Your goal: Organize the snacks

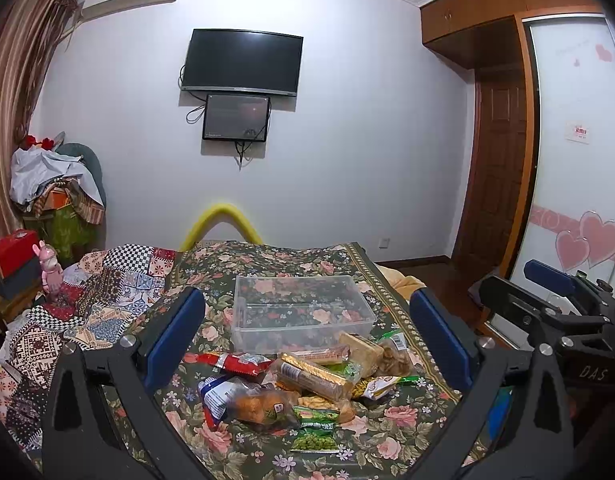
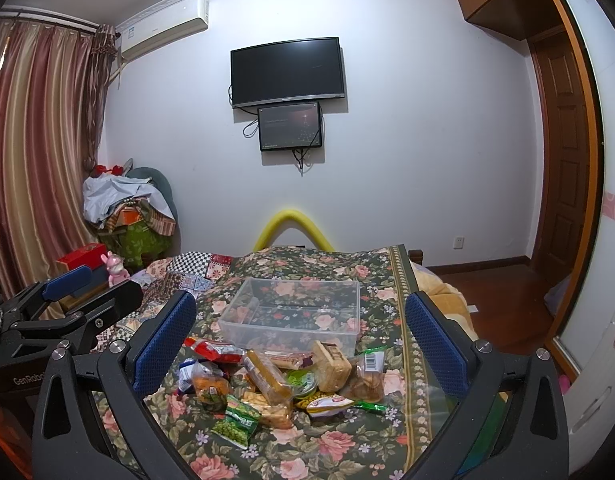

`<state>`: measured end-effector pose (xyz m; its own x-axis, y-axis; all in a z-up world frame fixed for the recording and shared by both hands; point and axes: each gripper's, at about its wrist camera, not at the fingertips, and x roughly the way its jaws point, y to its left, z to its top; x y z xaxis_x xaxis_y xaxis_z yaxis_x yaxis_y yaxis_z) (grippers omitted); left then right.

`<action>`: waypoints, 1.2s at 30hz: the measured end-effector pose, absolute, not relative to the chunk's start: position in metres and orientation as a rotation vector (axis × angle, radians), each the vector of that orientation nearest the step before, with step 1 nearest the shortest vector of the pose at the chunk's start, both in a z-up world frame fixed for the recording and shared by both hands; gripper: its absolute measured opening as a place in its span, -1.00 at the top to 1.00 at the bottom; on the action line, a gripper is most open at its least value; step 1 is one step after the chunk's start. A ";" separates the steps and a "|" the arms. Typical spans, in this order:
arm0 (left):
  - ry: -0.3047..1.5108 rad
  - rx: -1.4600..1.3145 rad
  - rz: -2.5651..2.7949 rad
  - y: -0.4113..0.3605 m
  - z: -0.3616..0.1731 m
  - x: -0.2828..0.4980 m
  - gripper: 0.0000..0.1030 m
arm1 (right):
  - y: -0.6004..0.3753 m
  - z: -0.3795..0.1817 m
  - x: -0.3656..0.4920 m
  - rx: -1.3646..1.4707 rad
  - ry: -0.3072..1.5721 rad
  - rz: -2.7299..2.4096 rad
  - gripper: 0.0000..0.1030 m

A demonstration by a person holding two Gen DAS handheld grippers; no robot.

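Observation:
A pile of snack packets (image 1: 303,376) lies on the floral cloth, also in the right wrist view (image 2: 283,380): a red packet (image 1: 231,361), a gold biscuit pack (image 1: 313,374), a green pea packet (image 1: 317,432), an orange snack bag (image 1: 259,402). Behind the pile stands an empty clear plastic box (image 1: 303,312), also in the right wrist view (image 2: 291,314). My left gripper (image 1: 307,332) is open, held above the pile, holding nothing. My right gripper (image 2: 301,340) is open and holds nothing, beside the left one. The right gripper shows at the right of the left view (image 1: 555,312).
The floral cloth (image 1: 379,432) covers a bed; a patchwork quilt (image 1: 107,300) lies to the left. A pink toy (image 1: 49,268) and red box (image 1: 11,252) stand at far left. A wardrobe (image 1: 567,160) and door are at the right. A yellow tube (image 1: 221,224) is behind the bed.

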<state>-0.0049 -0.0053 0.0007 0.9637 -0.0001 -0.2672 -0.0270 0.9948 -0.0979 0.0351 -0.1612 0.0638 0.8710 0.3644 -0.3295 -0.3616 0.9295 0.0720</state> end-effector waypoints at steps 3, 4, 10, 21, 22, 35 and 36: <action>0.271 -0.101 0.014 -0.005 0.001 -0.005 -1.00 | -0.161 0.064 0.035 0.008 0.345 0.378 -1.00; 0.272 -0.101 0.014 -0.005 0.001 -0.005 -1.00 | -0.161 0.064 0.035 0.008 0.346 0.378 -1.00; 0.276 -0.102 0.014 -0.005 0.000 -0.004 -1.00 | -0.161 0.062 0.036 0.010 0.351 0.380 -1.00; 0.354 -0.100 0.043 0.003 -0.019 0.018 -1.00 | -0.163 0.045 0.049 0.010 0.396 0.369 -1.00; 0.376 -0.104 0.049 0.007 -0.025 0.023 -1.00 | -0.164 0.041 0.052 0.009 0.407 0.366 -1.00; 0.634 -0.112 0.102 0.045 -0.104 0.078 -1.00 | -0.189 -0.029 0.102 -0.004 0.661 0.296 -1.00; 0.656 -0.116 0.100 0.048 -0.110 0.083 -1.00 | -0.191 -0.035 0.108 -0.003 0.686 0.292 -1.00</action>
